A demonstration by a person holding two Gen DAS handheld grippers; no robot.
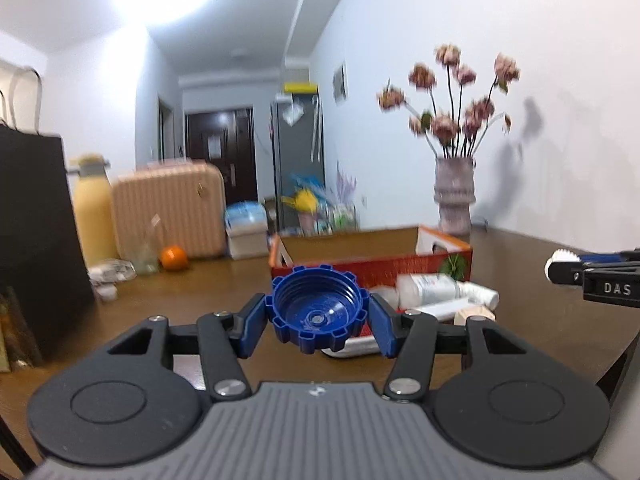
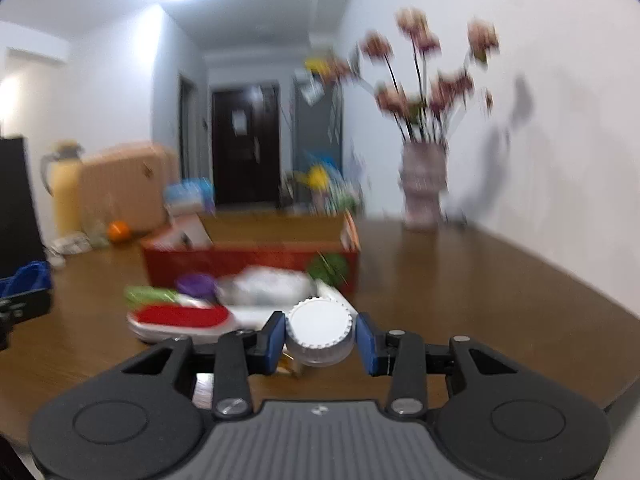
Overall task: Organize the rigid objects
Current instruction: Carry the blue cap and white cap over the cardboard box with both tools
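- Blue cap, hollow side facing the camera, sits clamped in the left gripper above the table; only the left view shows its threads.
- White cap is pinched by the right gripper.
- Bare table lies right of the red box.
- Box contents are hidden; bottles lie just before it.

Each camera sits low on its own gripper, just above the brown table, and looks forward past the fingers, almost level. Both views share the red box close ahead and the flower vase farther back by the wall.
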